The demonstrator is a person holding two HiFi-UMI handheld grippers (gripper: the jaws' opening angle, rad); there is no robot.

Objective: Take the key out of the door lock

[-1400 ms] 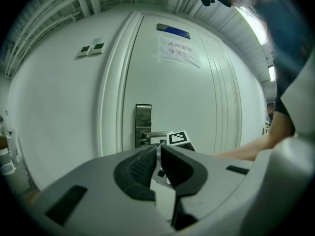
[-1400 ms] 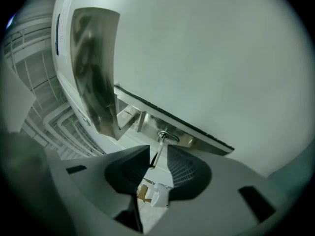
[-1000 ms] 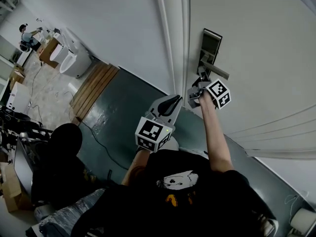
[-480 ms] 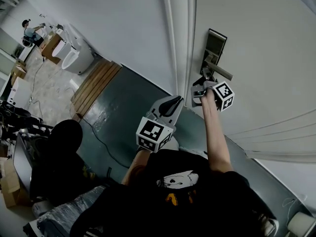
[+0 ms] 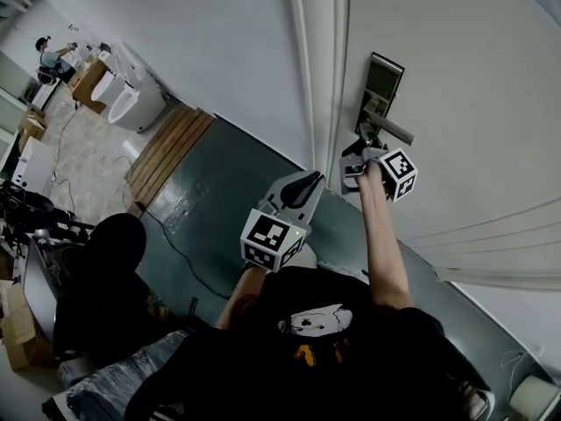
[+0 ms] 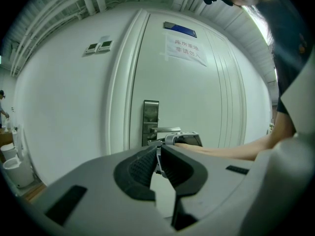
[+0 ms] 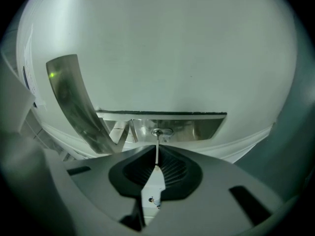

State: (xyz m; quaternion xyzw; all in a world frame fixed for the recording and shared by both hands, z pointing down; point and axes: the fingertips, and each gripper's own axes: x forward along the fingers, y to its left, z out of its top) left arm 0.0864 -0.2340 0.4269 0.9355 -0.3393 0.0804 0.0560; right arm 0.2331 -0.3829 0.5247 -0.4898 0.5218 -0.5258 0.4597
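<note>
The key (image 7: 157, 149) sticks out of the keyhole (image 7: 161, 132) in the steel lock plate (image 7: 197, 128), edge-on to the right gripper view. My right gripper (image 7: 156, 163) is shut on it, its jaws having just been closing with the key between the pads. In the head view that gripper (image 5: 361, 147) sits right under the lever handle (image 5: 390, 130) of the white door (image 5: 456, 77); the key itself is hidden there. My left gripper (image 5: 307, 182) hangs back from the door, lower and to the left, shut with nothing in it (image 6: 158, 154).
The lever handle (image 7: 74, 102) curves just left of and above the right jaws. The door frame (image 5: 316, 77) runs left of the lock. Wooden planks (image 5: 166, 152), white toilets (image 5: 131, 103) and a distant person (image 5: 48, 60) are at far left. A paper notice (image 6: 184, 50) hangs on the door.
The right gripper has rolled a little at the lock, its marker cube shifting slightly right. The left gripper has stayed put.
</note>
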